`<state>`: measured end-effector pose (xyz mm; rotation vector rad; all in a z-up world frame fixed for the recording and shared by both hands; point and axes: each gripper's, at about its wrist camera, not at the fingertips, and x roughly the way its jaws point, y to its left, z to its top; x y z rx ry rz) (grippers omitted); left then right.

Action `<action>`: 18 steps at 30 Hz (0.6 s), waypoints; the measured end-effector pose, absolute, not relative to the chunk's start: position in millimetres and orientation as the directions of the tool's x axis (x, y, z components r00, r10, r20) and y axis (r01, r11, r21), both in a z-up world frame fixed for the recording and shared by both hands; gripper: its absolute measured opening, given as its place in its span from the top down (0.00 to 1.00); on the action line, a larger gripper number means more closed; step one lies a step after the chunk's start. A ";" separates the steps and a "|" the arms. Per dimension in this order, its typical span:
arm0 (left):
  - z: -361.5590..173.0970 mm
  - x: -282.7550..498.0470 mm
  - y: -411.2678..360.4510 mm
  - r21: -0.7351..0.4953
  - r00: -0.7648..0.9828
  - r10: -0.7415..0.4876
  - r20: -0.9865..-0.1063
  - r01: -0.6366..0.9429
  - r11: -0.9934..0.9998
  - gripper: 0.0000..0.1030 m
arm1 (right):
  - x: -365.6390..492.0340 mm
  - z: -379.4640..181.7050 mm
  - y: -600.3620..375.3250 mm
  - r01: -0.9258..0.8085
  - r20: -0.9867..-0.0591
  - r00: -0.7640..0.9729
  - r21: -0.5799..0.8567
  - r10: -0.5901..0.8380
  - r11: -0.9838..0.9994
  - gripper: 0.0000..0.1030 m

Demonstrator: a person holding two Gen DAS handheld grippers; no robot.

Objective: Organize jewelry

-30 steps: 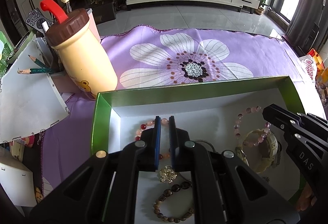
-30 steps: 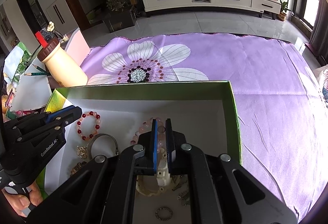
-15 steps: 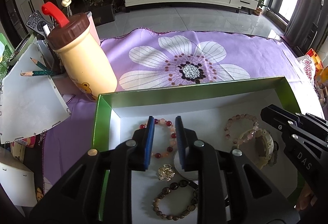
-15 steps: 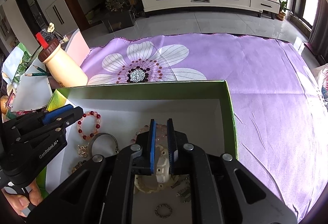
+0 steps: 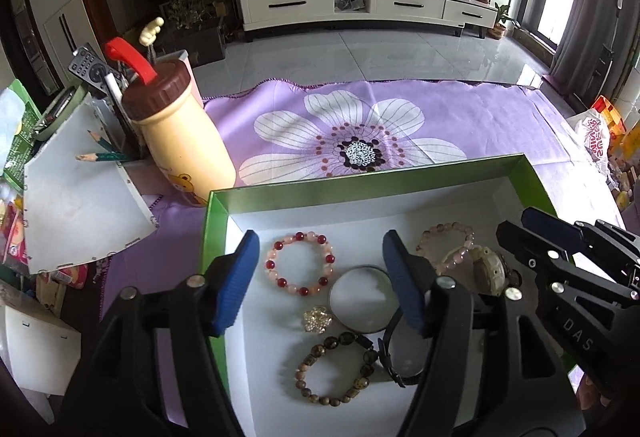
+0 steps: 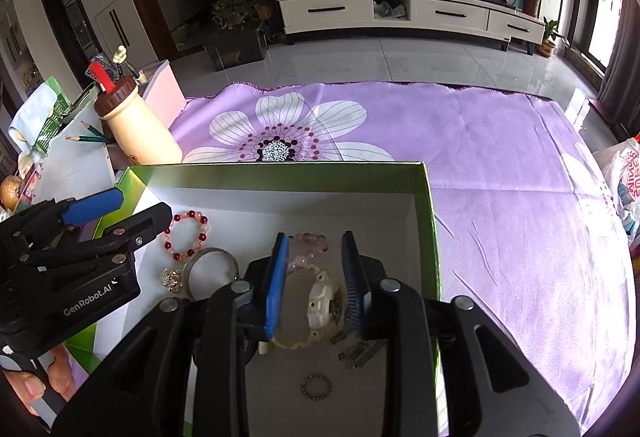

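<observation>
Both grippers hang over the green-walled box [image 5: 218, 221], whose white floor holds all the jewelry. The left gripper [image 5: 320, 279] has just been opening and its jaws stand wide with nothing pinched; the red-and-pink bead bracelet [image 5: 300, 264] lies on the floor beyond and between the pads, with a plain silver bangle [image 5: 362, 299], a small gold brooch-like piece [image 5: 317, 320] and a brown bead bracelet [image 5: 338, 369] nearer the camera. The right gripper [image 6: 314, 287] has also just been opening, to a narrower gap. The cream watch [image 6: 320, 303] sits under that gap, touching a pale pink bead bracelet [image 6: 310, 242] on its far side. I cannot say for certain that the pads are clear of the watch strap, though they look it.

The pieces crowd together, so a closing jaw could catch two at once: the bangle overlaps a dark watch strap [image 5: 390, 351], and the pink beads could drag along with the cream watch. A small metal ring [image 6: 316, 384] and a clasp-like bit [image 6: 360, 349] near the right gripper could be knocked aside. The two grippers are close, and a careless swing inside the box could bump them.
</observation>
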<state>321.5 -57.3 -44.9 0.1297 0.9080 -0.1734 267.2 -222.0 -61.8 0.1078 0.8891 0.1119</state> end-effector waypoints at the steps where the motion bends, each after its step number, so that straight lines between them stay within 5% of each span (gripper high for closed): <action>1: -42.3 317.8 -56.8 0.047 0.608 -0.089 -0.789 0.204 0.978 0.34 | 264.1 -59.6 -222.0 -0.056 -0.764 0.629 0.137 0.141 0.989 0.67; 11: -21.9 281.5 -42.9 0.068 0.633 -0.059 -0.772 0.175 0.982 0.10 | 229.2 -39.5 -221.6 -0.060 -0.745 0.661 0.070 0.093 0.996 0.34; 18: -2.8 257.3 -35.0 0.050 0.637 -0.070 -0.768 0.169 0.984 0.02 | 207.7 -31.7 -220.5 -0.065 -0.758 0.647 0.048 0.079 0.997 0.12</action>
